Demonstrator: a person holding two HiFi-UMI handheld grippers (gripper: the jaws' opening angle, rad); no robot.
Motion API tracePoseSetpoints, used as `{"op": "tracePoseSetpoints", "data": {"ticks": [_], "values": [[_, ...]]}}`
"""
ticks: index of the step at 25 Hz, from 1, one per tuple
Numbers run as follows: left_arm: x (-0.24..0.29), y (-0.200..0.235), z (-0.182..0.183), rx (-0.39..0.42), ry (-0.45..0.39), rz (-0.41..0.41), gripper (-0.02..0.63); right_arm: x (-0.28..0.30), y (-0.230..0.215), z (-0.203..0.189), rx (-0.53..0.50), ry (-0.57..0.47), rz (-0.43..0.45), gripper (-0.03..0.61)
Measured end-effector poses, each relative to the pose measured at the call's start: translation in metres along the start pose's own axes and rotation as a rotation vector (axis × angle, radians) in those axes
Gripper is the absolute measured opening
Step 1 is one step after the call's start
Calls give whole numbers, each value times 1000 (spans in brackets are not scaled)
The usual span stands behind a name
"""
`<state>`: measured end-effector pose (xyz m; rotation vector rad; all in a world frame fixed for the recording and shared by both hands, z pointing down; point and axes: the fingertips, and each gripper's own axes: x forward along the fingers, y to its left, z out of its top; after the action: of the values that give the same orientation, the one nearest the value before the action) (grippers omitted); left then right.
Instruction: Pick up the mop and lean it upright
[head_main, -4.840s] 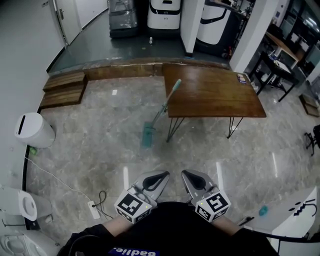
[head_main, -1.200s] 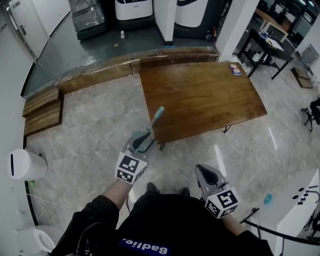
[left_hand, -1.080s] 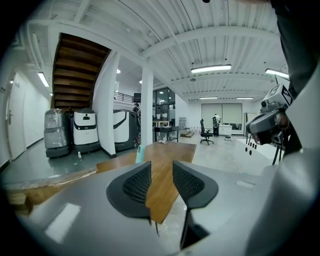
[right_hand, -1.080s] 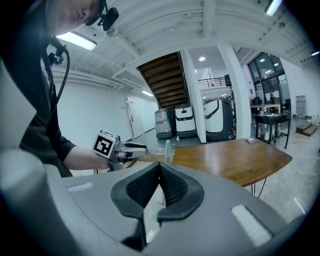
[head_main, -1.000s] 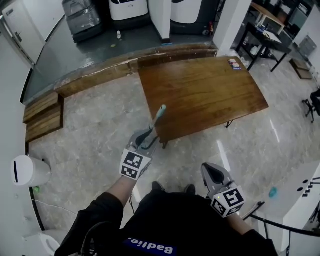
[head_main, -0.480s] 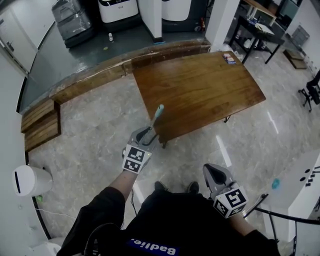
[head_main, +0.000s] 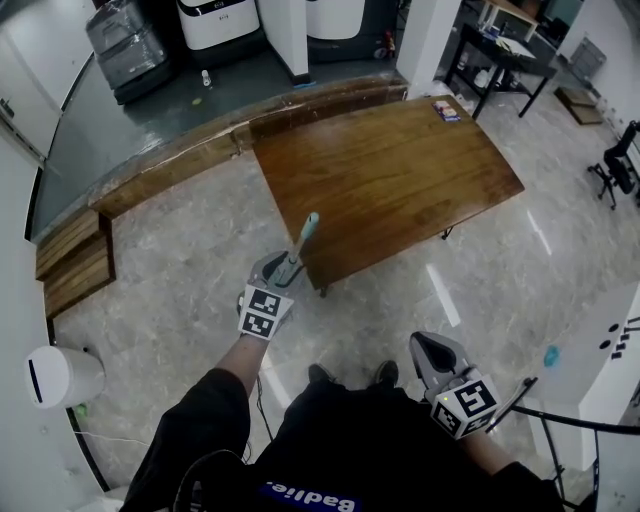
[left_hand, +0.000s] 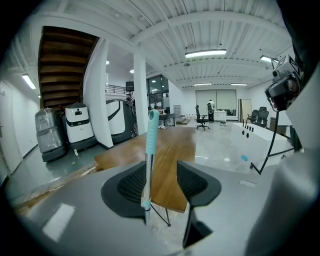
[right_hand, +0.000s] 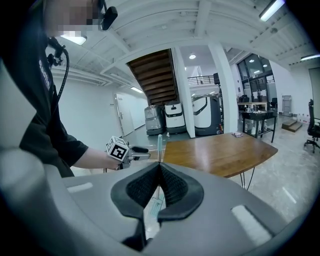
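Observation:
The mop (head_main: 306, 232) stands nearly upright, its teal-tipped handle (left_hand: 151, 131) resting against the near edge of the wooden table (head_main: 400, 170). My left gripper (head_main: 283, 264) is at the handle just below the teal grip. Its jaws (left_hand: 162, 172) are opening: the pole runs along the left pad (left_hand: 133, 184), and the right pad (left_hand: 192, 182) stands clear of it. The mop head (right_hand: 152, 212) lies on the floor, seen in the right gripper view. My right gripper (head_main: 430, 350) hangs low by my body, shut (right_hand: 160, 167) on nothing.
The table (right_hand: 225, 150) stands on thin hairpin legs. A white bin (head_main: 62, 375) and wooden steps (head_main: 70, 265) are at the left. White machines (head_main: 215, 20) line the back. A white counter (head_main: 610, 350) is at the right, with a cable (head_main: 262, 385) on the marble floor.
Since the earliest frame my left gripper has gone out to the mop handle, and the mop stands steeper. Over the last second it stays there and its jaws spread. The right gripper stays low.

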<state>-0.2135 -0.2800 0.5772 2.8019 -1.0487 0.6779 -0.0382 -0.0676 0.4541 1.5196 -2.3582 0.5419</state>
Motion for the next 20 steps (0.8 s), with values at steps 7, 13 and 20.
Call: {"op": "tracePoseSetpoints", "data": {"ticks": [7,13,20], "values": [[18,10,-9,-7,-7,-18,216,0,-4,-7,45,13,-20,5],[27,19,-13,-6,-10,-25,219,2,-4,-12,57,32,-34,5],[46,24,-24,20,30,-38,219,2,-8,-19,82,44,-54,5]]}}
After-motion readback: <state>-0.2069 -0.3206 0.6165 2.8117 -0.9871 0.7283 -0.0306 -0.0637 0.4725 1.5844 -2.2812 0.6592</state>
